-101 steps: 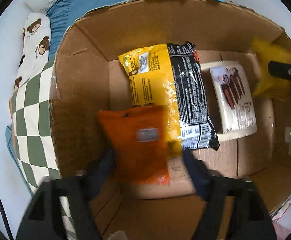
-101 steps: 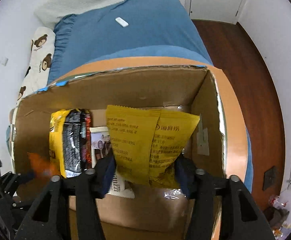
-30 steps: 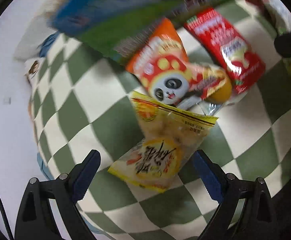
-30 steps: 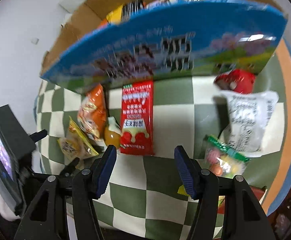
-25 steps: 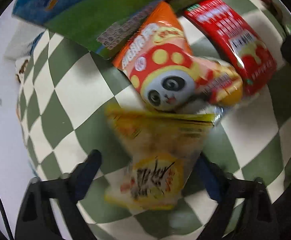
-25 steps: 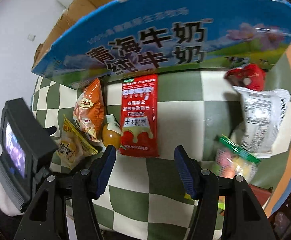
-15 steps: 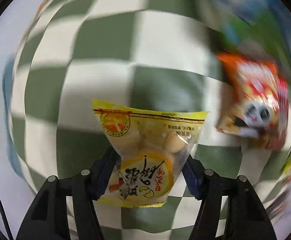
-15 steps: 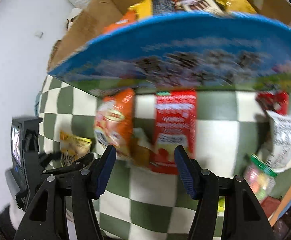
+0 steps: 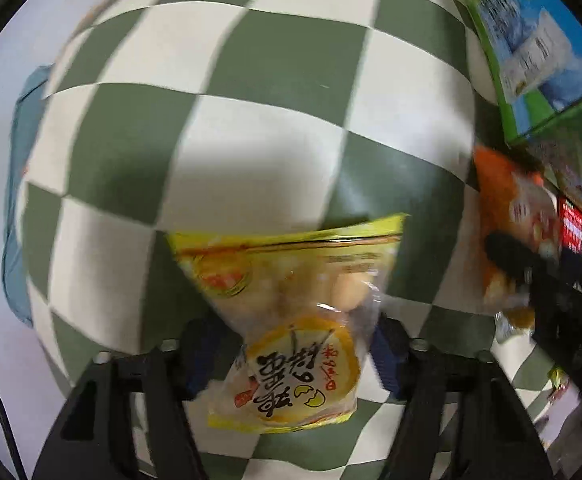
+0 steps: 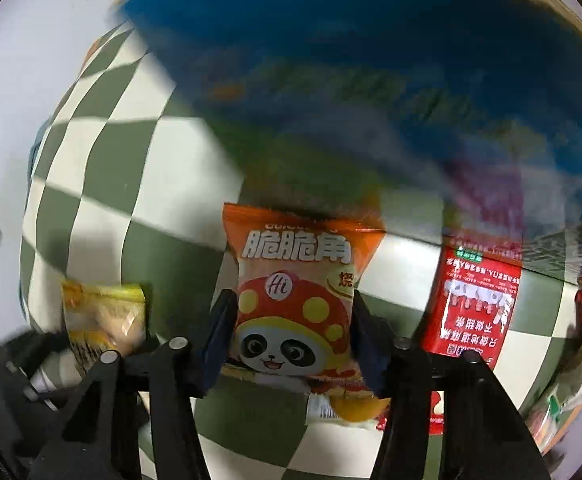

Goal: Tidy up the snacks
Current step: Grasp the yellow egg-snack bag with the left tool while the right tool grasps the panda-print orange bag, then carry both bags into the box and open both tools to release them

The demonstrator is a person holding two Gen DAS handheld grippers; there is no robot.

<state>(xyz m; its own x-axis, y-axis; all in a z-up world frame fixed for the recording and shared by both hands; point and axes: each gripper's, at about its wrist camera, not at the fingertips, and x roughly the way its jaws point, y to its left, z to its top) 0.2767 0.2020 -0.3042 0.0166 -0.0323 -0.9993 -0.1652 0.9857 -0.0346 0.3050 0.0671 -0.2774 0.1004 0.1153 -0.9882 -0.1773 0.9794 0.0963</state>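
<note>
Jaws of the left gripper [image 9: 295, 354] have just been closing and now pinch a yellow snack bag [image 9: 291, 316] over the green-and-white checked cloth [image 9: 195, 120]. The right gripper [image 10: 291, 340] – jaws also just closing – presses both sides of an orange panda snack bag [image 10: 295, 300], in front of the blue cardboard box [image 10: 371, 60]. A red packet [image 10: 475, 300] lies beside it – flat on the cloth.

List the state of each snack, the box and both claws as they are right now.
Left claw: just closed, clamped on the yellow snack bag.
Right claw: just closed, gripping the orange panda snack bag.
Red packet: lying flat on the checkered cloth, untouched.
Blue milk carton box: standing behind the snacks, blurred.
</note>
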